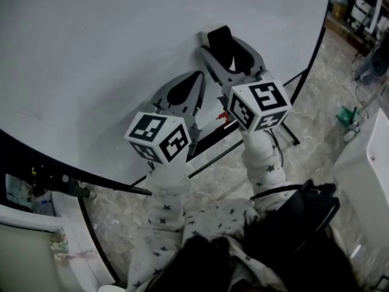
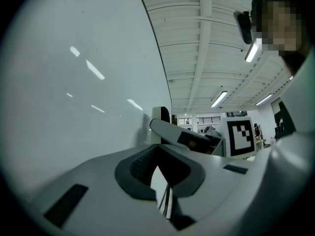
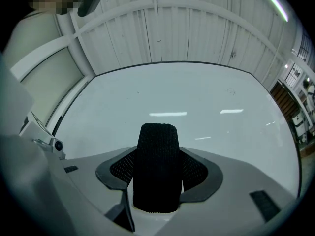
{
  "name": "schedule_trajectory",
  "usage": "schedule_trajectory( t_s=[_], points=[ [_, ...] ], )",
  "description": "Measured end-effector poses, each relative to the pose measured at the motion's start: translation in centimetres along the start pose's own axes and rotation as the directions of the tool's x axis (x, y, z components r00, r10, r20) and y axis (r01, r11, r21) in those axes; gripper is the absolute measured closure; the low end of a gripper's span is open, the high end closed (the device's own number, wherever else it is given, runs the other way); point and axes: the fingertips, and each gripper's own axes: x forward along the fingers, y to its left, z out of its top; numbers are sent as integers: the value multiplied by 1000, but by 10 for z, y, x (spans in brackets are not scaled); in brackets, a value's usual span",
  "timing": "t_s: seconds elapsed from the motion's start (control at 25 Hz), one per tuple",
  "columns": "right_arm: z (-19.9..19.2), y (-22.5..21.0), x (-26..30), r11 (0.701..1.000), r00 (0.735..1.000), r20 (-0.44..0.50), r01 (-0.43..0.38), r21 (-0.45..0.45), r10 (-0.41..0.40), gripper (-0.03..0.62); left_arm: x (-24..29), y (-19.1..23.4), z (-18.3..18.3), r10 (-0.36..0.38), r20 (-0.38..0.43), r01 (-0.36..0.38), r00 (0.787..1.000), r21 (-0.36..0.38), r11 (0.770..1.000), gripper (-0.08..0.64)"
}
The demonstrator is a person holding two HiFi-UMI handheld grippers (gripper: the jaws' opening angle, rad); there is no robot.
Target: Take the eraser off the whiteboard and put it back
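Note:
The whiteboard (image 1: 109, 53) fills the upper left of the head view, and its surface is bare white. My right gripper (image 1: 228, 47) is shut on the black felt eraser (image 1: 220, 40) and holds it up by the board's lower right part. In the right gripper view the eraser (image 3: 157, 171) stands upright between the jaws of the right gripper (image 3: 157, 151), with the board (image 3: 197, 97) behind. My left gripper (image 1: 193, 81) hangs lower and to the left, shut and empty. The left gripper view shows the left gripper (image 2: 160, 151) close along the board, with the eraser (image 2: 162, 115) beyond.
The board's black frame and stand legs (image 1: 255, 126) run across a marbled floor (image 1: 322, 84). A small red item (image 1: 223, 117) lies at the board's lower edge. A white cabinet (image 1: 364, 163) stands at right and a green object (image 1: 347, 115) on the floor.

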Motion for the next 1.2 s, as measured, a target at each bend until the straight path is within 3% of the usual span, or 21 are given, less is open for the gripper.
schedule_trajectory(
  t_s=[0.52,0.96,1.16,1.2],
  points=[
    [0,-6,4,993,998,-14,60,-100,-61,334,-1,-4,2,-4,-9,4,1000,8,1000,558],
    [-1,-3,6,987,999,10,47,-152,-46,334,0,-4,-2,-15,-15,15,1000,2,1000,558],
    [-1,-5,7,992,999,28,50,-120,-47,331,0,-3,-3,-12,-18,12,1000,-5,1000,558],
    [0,-5,7,993,999,35,44,-111,-40,300,0,-3,-3,-11,-18,11,1000,-6,1000,560]
  ],
)
